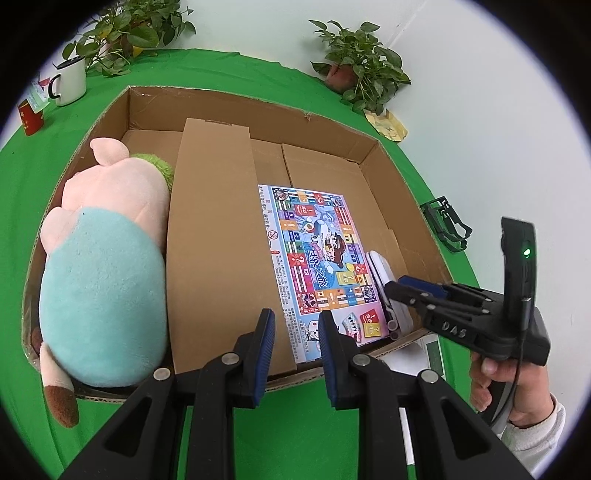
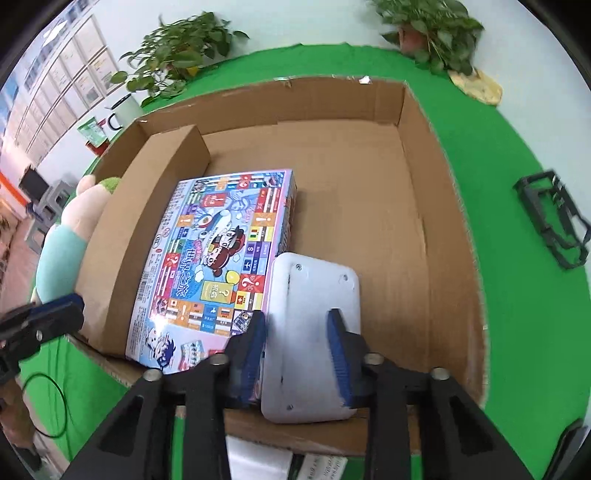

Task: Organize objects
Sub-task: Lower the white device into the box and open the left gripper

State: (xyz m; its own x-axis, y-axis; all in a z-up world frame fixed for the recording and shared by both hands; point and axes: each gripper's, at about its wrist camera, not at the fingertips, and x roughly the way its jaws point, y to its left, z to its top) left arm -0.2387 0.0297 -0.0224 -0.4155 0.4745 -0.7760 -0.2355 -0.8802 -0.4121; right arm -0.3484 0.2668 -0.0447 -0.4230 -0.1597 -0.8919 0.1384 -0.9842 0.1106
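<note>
A wide cardboard box (image 1: 402,206) (image 2: 443,229) stands on the green table. Inside lie a pink-and-teal plush pig (image 1: 99,280) (image 2: 66,236) at the left, a cardboard divider (image 1: 218,236) (image 2: 147,206), and a colourful board game box (image 1: 317,258) (image 2: 218,258). A white flat device (image 2: 314,332) (image 1: 384,273) leans at the box's near right beside the game. My right gripper (image 2: 297,354) (image 1: 397,288) is open, its fingers either side of the white device. My left gripper (image 1: 295,350) is open and empty over the box's near edge.
Two potted plants (image 1: 358,62) (image 1: 125,33) stand at the table's back. A white mug (image 1: 70,83) and a red cup (image 1: 31,116) stand at the far left. A dark green frame (image 1: 447,225) (image 2: 554,221) lies right of the box. White papers (image 2: 258,458) lie under the box's near edge.
</note>
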